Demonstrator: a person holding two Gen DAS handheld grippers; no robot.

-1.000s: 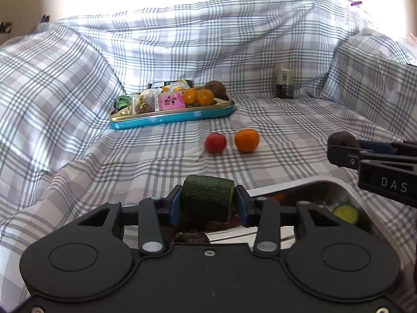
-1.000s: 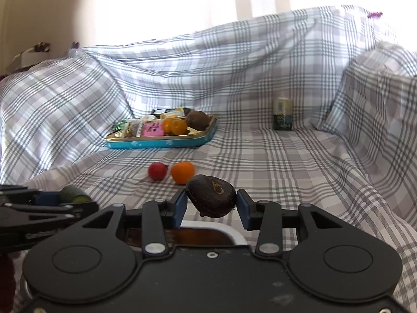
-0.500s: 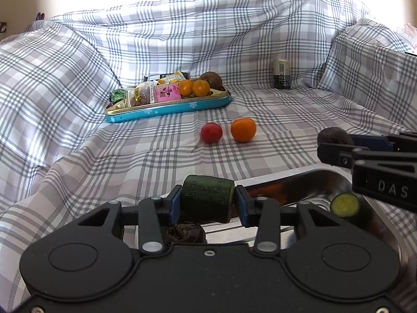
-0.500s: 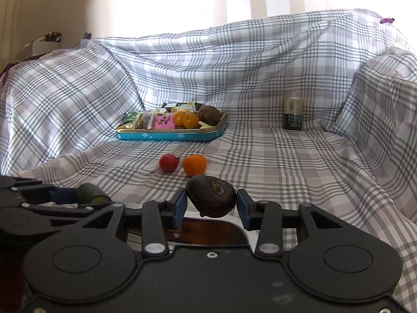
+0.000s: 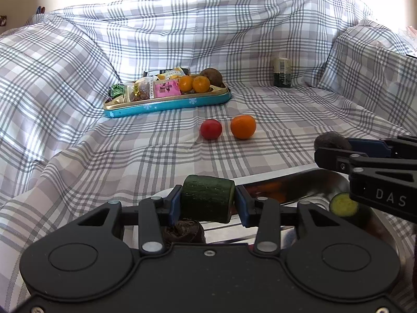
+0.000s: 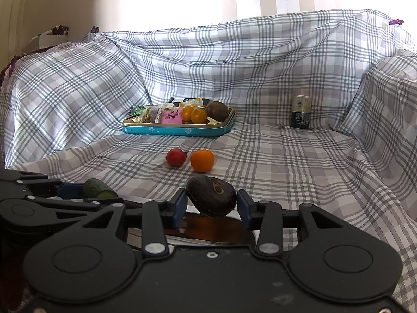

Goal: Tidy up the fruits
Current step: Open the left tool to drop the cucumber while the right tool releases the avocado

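While both tongs hung over the shiny steel tray [image 5: 320,180] at the near edge of the grey-and-white checked cloth [image 5: 130,156], the step in hand appeared to be the delivery of two pieces to that tray. The left tongs [image 5: 208,203] stood about half open around a short dark green cucumber segment [image 5: 207,198]; their jaws had just been opening, a narrow gap showed at the right pad, and the segment was judged released or nearly so. The right tongs [image 6: 211,204] were closed on a dark brown wrinkled round fruit [image 6: 211,195], one pad against each side. A second cucumber piece with a pale cut face [image 5: 343,204] already lay in the tray. A red tomato [image 5: 211,129] and an orange mandarin [image 5: 243,127] remained side by side on the cloth, near a teal tin tray of snacks and fruit [image 5: 166,104]. The next move probably called for lowering the brown fruit into the steel tray clear of the pieces there, spreading the right tongs, and then fetching the two loose fruits.
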